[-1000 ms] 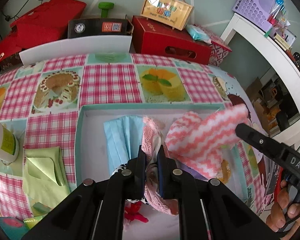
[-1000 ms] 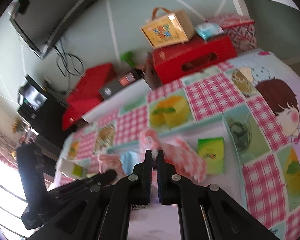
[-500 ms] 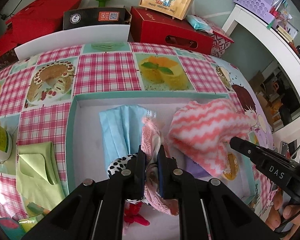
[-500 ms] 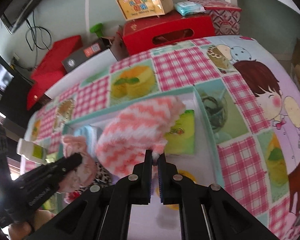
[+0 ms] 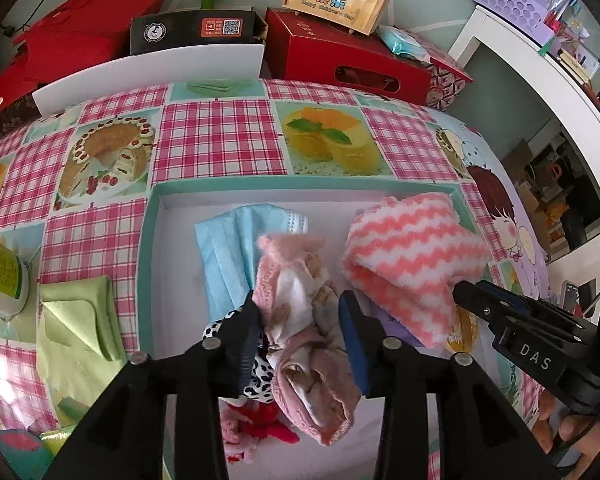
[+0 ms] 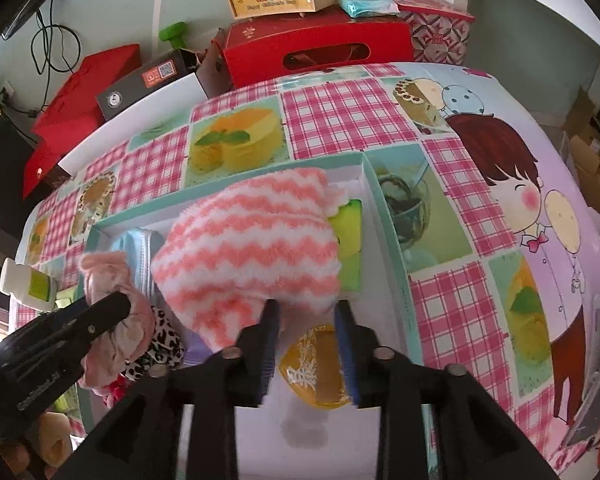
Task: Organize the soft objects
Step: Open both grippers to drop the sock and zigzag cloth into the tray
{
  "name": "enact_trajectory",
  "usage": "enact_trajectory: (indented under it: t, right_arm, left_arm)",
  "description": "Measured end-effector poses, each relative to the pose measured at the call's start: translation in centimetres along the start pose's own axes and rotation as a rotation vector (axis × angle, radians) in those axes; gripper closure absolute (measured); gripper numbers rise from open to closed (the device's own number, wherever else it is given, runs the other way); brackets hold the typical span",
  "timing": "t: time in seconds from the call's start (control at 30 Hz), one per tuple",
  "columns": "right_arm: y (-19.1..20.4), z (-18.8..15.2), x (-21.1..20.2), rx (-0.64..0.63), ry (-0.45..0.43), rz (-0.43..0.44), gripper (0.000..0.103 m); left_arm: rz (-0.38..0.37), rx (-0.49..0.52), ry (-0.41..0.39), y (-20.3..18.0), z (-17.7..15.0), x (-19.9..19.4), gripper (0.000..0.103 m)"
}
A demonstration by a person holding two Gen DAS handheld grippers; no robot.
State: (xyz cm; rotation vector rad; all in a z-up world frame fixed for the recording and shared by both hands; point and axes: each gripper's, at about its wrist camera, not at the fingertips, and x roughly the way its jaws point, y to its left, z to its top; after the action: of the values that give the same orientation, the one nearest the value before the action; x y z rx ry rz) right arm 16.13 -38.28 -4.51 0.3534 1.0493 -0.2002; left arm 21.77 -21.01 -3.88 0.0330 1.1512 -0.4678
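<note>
A white box with a teal rim (image 5: 148, 240) sits on the checked tablecloth and holds the soft things. My left gripper (image 5: 300, 320) points down into it, its jaws opening. A pink fluffy cloth (image 5: 296, 292) lies loose between its fingers. The cloth rests on a blue face mask (image 5: 228, 256) and a leopard-print piece (image 5: 260, 376). My right gripper (image 6: 306, 320) is also opening. The near edge of a pink-and-white zigzag towel (image 6: 252, 248) lies between its fingers. That towel rests in the box's right half, over a green packet (image 6: 350, 248).
A folded green cloth (image 5: 80, 320) and a white bottle (image 5: 0, 276) sit left of the box. An orange packet (image 6: 312, 368) lies in the box under the right gripper. Red boxes (image 5: 340, 60) stand behind the table, and a white shelf (image 5: 540, 80) is at the right.
Both grippers went from shut to parted jaws. The zigzag towel came down from the air into the box's right half. The pink cloth has slackened between the left fingers.
</note>
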Motion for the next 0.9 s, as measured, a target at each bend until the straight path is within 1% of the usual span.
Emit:
enact_trajectory:
  t: [0.07,0.1,0.13,0.17,0.2,0.27,0.37,0.47,0.53,0.63,0.67,0.7,0.8,0.9]
  right_arm:
    - [0.2,0.0,-0.2,-0.009,-0.001,-0.007,0.067]
    - [0.3,0.0,-0.3,-0.015,-0.002,-0.014,0.061]
    - [0.4,0.1,-0.5,-0.018,-0.006,-0.019,0.056]
    - [0.5,0.1,-0.8,-0.023,-0.014,-0.026,0.048]
    - [0.6,0.1,-1.0,-0.026,-0.020,-0.028,0.042]
    - [0.9,0.2,-1.5,-0.038,-0.035,-0.035,0.035]
    - [1.5,0.2,-1.8,-0.060,-0.039,-0.043,0.032]
    - [2.0,0.2,-1.9,-0.077,-0.041,-0.045,0.028]
    - [2.3,0.2,-2.1,-0.085,-0.048,-0.047,0.024]
    - [2.6,0.3,-2.6,-0.097,-0.073,-0.058,0.016]
    - [2.6,0.4,-2.8,-0.097,-0.092,-0.067,0.008]
    - [2.6,0.5,-3.1,-0.091,-0.109,-0.077,0.000]
    - [2.4,0.7,-3.7,-0.071,-0.135,-0.066,0.000]
    - [2.4,0.7,-3.7,-0.064,-0.134,-0.066,0.000]
  left_arm:
    - [0.022,0.006,-0.002,0.0,0.0,-0.4,0.060]
    - [0.026,0.009,-0.006,0.0,0.0,-0.7,0.056]
    - [0.030,0.011,-0.012,0.0,0.0,-1.0,0.052]
    - [0.037,0.013,-0.023,0.0,0.1,-1.4,0.040]
    - [0.041,0.015,-0.036,0.1,0.1,-1.8,0.032]
    - [0.047,0.017,-0.062,0.2,0.3,-2.7,0.032]
    - [0.060,0.006,-0.091,0.8,0.4,-3.6,0.030]
    - [0.085,-0.007,-0.113,1.5,0.6,-4.1,0.015]
    - [0.110,-0.027,-0.129,2.2,0.6,-4.4,0.014]
    - [0.144,-0.065,-0.131,3.2,0.6,-4.4,0.012]
    - [0.161,-0.074,-0.126,3.7,0.6,-4.3,0.010]
    - [0.184,-0.077,-0.121,4.0,0.6,-4.3,0.010]
    - [0.248,-0.073,-0.120,4.8,0.6,-4.2,0.010]
    - [0.262,-0.081,-0.117,5.4,0.6,-4.2,0.010]
